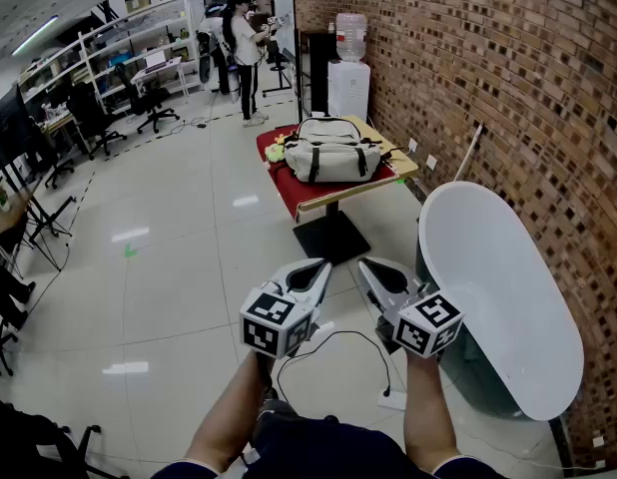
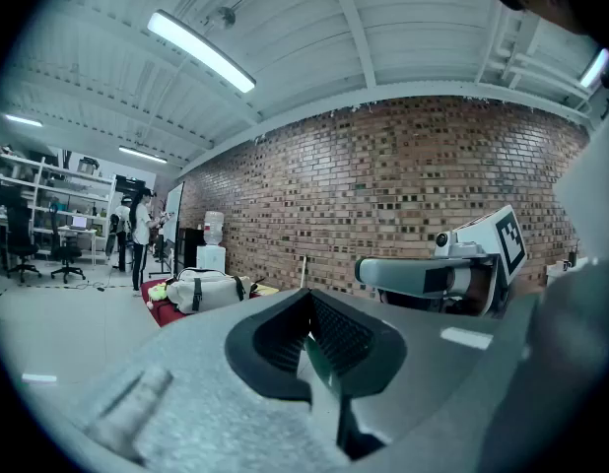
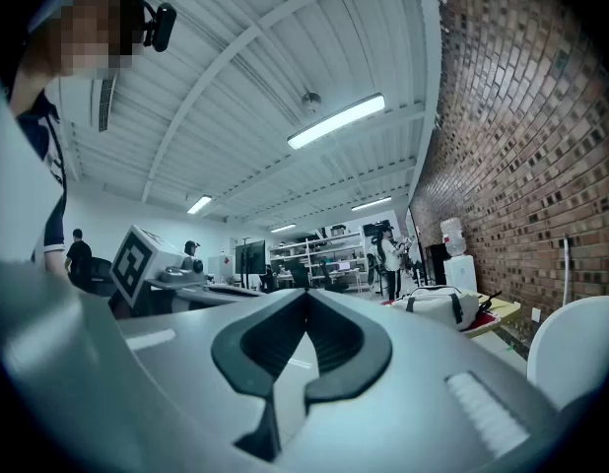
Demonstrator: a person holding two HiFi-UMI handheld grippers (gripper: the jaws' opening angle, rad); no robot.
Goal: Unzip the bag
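Approach stance: both grippers are carried out front, roughly level, probably just for the walk in. Left gripper [image 1: 321, 267]: jaws pressed together, nothing between them. Right gripper [image 1: 368, 267]: likewise closed and empty. The grey backpack [image 1: 331, 151] lies on a small table [image 1: 360, 194] beside the brick wall [image 1: 488, 68], well ahead of both grippers. Zip not yet touched.

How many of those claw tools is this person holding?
2. The left claw and the right claw are side by side low in the head view, both shut and empty, well short of the bag.
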